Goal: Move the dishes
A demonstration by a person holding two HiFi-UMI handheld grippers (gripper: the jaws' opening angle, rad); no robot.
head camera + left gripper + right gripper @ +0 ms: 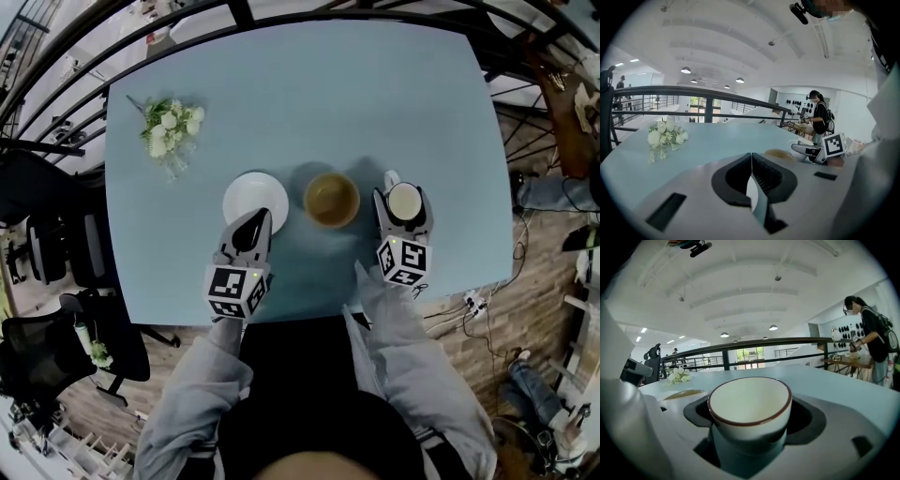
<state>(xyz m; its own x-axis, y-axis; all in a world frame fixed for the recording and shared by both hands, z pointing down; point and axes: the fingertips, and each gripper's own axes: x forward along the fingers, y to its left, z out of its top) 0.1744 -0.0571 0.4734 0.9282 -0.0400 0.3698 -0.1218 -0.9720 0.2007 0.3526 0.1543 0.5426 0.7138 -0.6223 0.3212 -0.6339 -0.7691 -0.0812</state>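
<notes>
Cup (pixel 750 401) (white, brown rim) sits between right gripper (pixel 403 202) jaws, clamped both sides, near table (pixel 309 84) front edge, right end. Tan bowl (pixel 331 199) just beside it, mid-edge. White plate (pixel 255 192) next along. Left gripper (pixel 258 220) jaws together, tips over plate's near rim. Flowers (pixel 170 127) toward far left corner.

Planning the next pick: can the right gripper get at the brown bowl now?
Probably not yet: the right gripper has the cup between its jaws. Otherwise the way looks free; the bowl stands apart, just beside it, nothing between.
</notes>
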